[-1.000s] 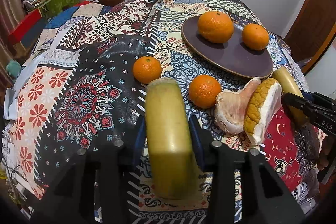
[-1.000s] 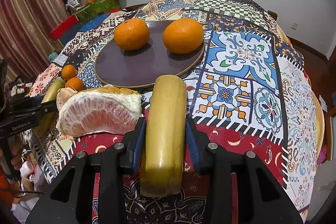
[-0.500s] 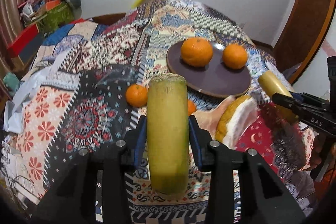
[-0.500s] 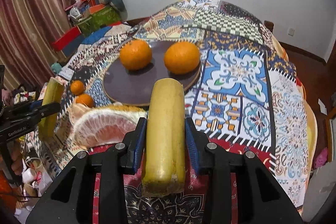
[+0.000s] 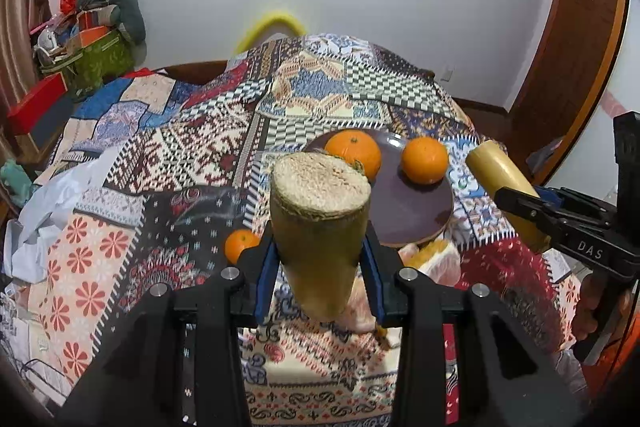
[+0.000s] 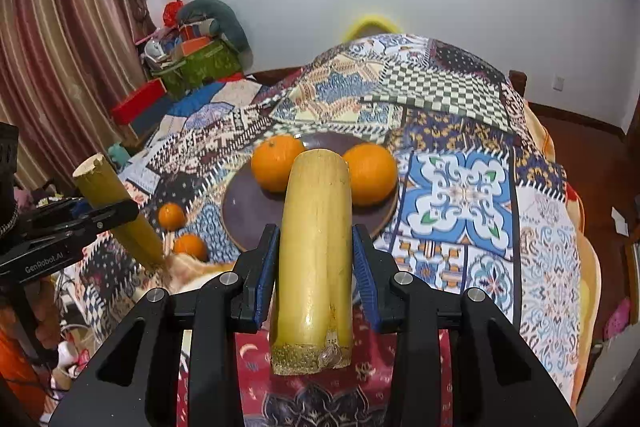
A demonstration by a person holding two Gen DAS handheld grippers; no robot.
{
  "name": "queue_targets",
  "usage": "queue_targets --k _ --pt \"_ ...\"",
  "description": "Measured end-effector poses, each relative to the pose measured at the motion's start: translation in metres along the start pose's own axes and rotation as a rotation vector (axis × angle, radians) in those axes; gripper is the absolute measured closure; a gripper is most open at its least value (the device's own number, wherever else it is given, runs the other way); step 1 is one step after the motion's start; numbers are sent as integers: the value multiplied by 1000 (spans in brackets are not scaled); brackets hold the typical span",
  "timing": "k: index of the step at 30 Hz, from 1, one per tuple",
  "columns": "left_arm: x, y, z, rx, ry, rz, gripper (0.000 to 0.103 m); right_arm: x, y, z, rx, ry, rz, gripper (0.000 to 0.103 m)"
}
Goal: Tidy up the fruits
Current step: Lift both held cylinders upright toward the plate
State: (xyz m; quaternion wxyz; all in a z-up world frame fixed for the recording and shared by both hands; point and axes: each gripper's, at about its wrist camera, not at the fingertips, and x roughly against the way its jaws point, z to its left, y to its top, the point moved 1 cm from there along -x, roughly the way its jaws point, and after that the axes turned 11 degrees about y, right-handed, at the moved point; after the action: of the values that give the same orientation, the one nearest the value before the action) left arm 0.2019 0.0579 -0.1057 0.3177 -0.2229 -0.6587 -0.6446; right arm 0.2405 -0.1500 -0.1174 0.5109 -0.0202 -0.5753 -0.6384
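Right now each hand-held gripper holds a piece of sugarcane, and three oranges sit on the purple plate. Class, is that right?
Not quite. The right wrist view shows only two oranges on the purple plate; two smaller ones lie on the cloth beside it. Each hand-held gripper, left and right, does hold a piece of sugarcane.

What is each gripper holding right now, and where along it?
Left gripper and right gripper each clamp a sugarcane piece around mid-length.
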Motion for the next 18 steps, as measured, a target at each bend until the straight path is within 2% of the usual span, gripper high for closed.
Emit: queue_targets --k 8,18 --pt "-1 21 -3 -2 -9 -44 65 -10 18 0 7 5 -23 70" --pt "-24 39 -11 -12 -40 -38 65 -34 36 -5 9 10 -14 70"
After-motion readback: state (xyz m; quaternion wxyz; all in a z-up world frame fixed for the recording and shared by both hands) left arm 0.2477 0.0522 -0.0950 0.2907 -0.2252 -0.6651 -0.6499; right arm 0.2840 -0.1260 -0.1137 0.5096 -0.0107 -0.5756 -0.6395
